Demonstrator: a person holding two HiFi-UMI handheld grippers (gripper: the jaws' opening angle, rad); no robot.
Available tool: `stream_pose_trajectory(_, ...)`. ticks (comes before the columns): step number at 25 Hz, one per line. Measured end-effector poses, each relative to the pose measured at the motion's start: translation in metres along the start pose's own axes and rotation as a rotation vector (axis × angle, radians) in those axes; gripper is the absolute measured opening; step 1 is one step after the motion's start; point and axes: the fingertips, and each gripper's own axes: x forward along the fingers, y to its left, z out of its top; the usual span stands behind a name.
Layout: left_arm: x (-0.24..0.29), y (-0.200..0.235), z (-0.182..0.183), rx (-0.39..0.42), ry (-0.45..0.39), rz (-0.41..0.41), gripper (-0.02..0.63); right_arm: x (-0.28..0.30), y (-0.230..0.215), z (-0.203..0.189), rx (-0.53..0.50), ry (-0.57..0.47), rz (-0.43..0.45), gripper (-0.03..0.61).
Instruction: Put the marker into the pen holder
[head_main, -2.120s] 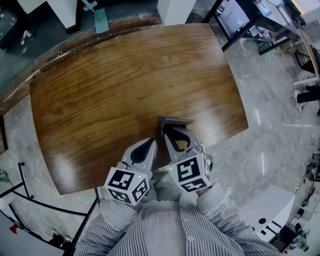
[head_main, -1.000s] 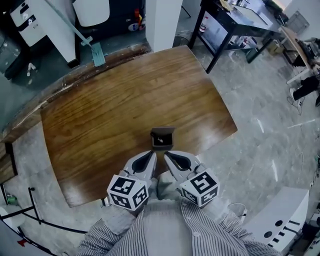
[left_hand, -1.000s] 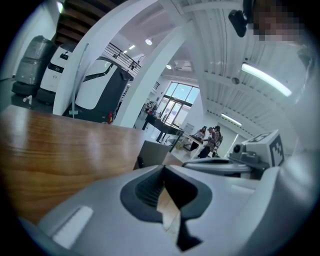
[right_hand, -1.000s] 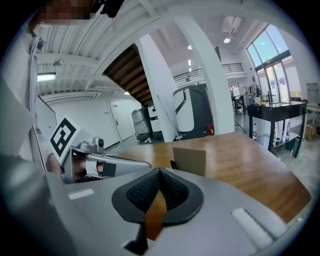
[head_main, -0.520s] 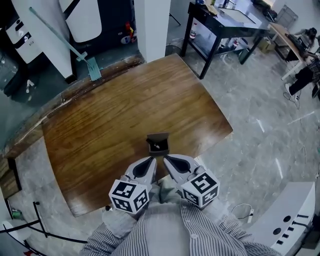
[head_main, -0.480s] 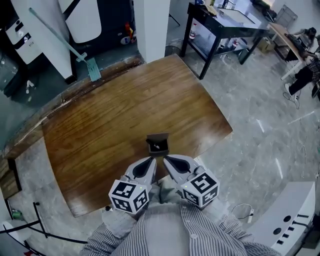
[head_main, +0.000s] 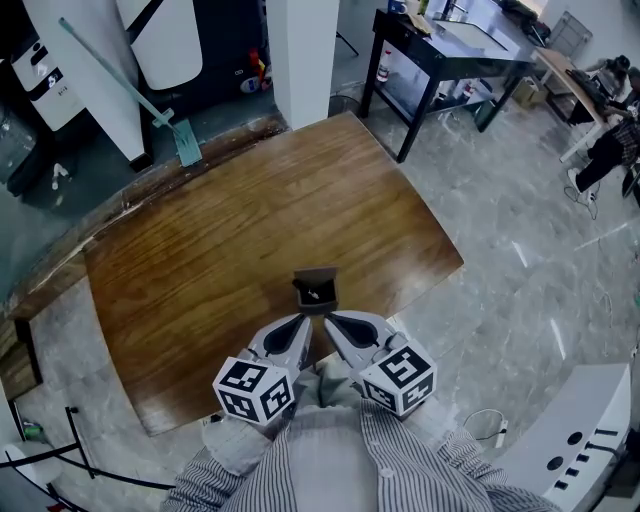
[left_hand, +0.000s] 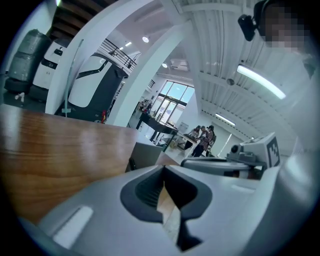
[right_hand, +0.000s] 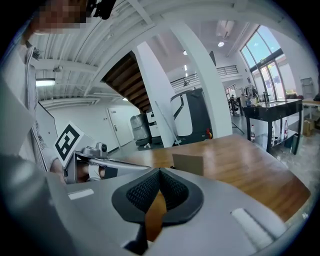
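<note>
A small dark square pen holder (head_main: 317, 289) stands upright on the wooden table (head_main: 220, 220), near its front edge. A pale glint inside the holder's opening looks like the marker (head_main: 314, 294). My left gripper (head_main: 305, 324) and right gripper (head_main: 329, 322) rest side by side just in front of the holder, apart from it, both shut and empty. The left gripper view has its shut jaws (left_hand: 162, 168) low in frame with the holder (left_hand: 148, 154) beyond them. In the right gripper view the holder (right_hand: 188, 164) stands past the shut jaws (right_hand: 160, 171).
The table's front edge lies right under the grippers, against the person's striped sleeves (head_main: 300, 470). A black desk (head_main: 450, 40) stands at the back right, a white pillar (head_main: 300, 50) behind the table, and a long-handled tool (head_main: 150, 100) leans at the back left.
The right gripper, which reached over the holder two seconds ago, has drawn back toward the body. Both grippers now sit together before the holder, and the head view has shifted.
</note>
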Motion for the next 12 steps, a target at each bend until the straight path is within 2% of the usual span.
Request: stream_pose_trajectory(12,0.0015,0.0025,0.0045,0.043,-0.004,0.041,0.008,0.0028,-0.0063,-0.0019,-0.025,0.031,-0.046,-0.002)
